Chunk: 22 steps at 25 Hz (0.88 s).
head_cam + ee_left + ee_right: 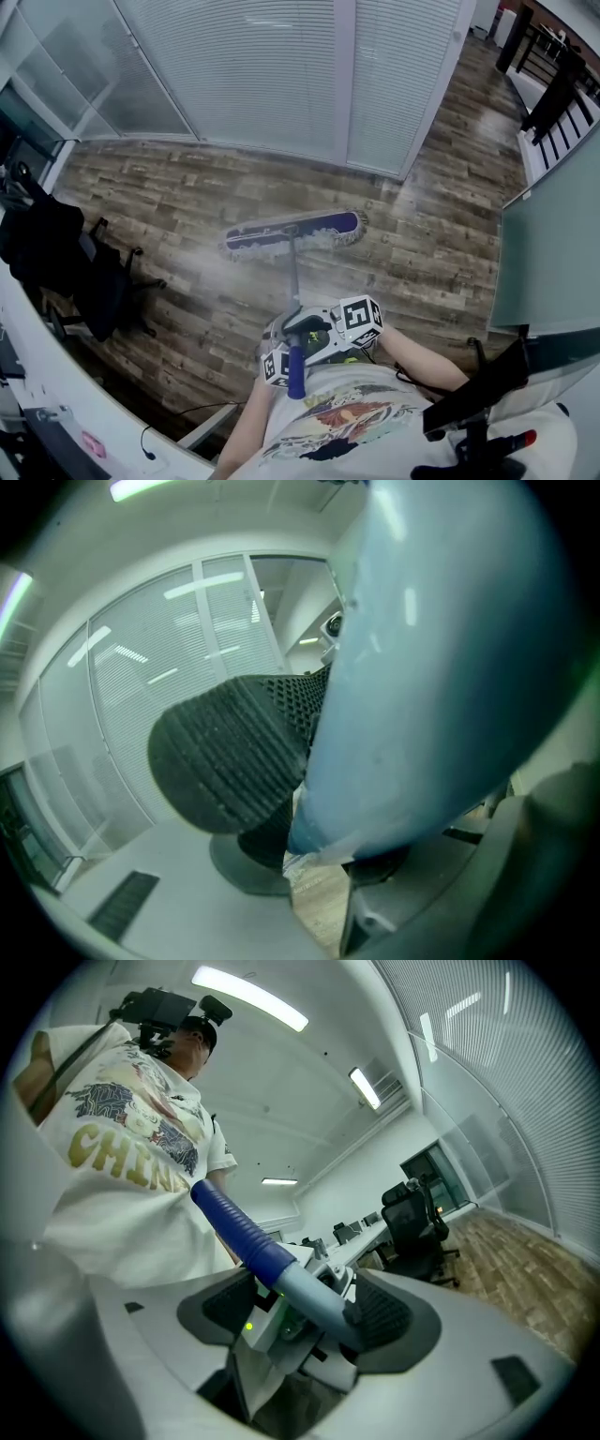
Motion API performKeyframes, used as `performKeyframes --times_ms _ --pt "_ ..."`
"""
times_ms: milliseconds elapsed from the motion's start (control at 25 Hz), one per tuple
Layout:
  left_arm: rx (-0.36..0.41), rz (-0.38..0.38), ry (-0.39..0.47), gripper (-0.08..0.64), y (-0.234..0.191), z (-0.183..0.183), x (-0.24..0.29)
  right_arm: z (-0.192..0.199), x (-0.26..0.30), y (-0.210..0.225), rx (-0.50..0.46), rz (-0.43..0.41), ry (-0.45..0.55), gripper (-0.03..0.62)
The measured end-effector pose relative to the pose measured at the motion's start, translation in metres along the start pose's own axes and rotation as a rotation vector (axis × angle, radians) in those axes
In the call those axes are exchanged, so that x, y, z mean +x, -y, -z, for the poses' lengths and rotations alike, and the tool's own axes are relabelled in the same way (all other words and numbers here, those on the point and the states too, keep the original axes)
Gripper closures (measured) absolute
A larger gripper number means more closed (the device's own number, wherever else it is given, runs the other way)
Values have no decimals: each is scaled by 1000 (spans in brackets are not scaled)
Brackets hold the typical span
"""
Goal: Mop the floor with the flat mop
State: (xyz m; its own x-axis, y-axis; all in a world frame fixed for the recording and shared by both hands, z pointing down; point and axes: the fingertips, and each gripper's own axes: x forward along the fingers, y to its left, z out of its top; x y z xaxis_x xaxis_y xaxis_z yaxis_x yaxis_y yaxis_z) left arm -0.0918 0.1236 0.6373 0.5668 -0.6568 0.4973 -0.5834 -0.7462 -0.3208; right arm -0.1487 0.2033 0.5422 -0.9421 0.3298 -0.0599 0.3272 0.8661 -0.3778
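Head view: flat mop (292,232) with blue fringed head lies flat on the wood-plank floor (169,197), out ahead of the person. Near the top of its grey metal pole (294,272), the fingers (225,761) of left gripper (300,794) and right gripper (314,1307) are clamped tight, likely for push leverage.

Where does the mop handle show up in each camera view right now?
Head view: the mop handle runs from lower centre up to the mop head at mid-frame.
Left gripper view: the mop handle fills the centre and right, very close, against a ribbed black pad.
Right gripper view: the mop handle slants from upper left, blue grip first, down between the pads.
Shared landmark: the slatted blinds, in all three.
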Motion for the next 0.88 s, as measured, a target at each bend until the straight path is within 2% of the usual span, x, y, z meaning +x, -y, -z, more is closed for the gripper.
performKeyframes --times_ms 240,440,680,880 --pt "0 32 22 480 -94 9 29 -46 15 91 -3 47 19 273" --pt "41 71 15 479 -140 22 58 -61 15 147 0 73 42 273" --pt "73 86 13 479 -200 11 117 -91 -16 219 -12 78 61 272" --pt "76 93 -4 479 -261 -4 186 -124 -61 295 -9 72 74 272"
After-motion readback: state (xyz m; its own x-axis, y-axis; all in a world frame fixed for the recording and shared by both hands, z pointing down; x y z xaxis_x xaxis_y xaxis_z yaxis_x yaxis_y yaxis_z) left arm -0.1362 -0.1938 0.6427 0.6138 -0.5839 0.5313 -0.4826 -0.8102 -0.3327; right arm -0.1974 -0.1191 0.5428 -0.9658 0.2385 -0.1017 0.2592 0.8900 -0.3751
